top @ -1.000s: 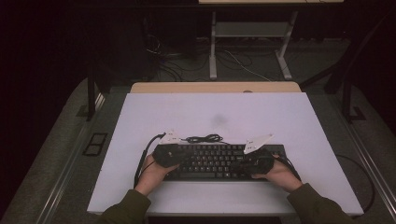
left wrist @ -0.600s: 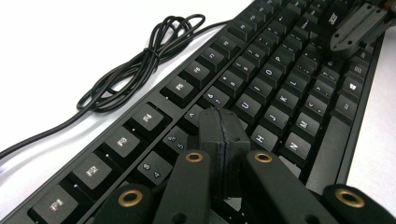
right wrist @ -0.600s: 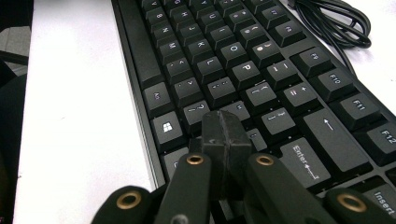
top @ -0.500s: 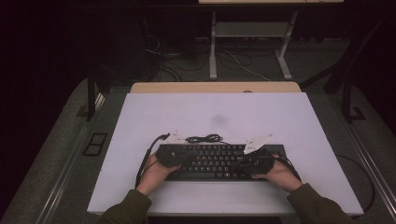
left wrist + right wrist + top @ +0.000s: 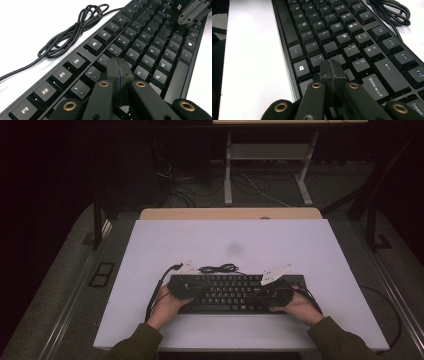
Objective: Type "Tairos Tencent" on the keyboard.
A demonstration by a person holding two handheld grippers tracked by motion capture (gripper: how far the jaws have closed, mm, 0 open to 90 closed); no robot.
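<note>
Resting near the white table's (image 5: 150, 245) front edge, the black plastic keyboard (image 5: 230, 292) sits under your left gripper (image 5: 118, 75) and right gripper (image 5: 332, 75), both fully closed, empty.
</note>
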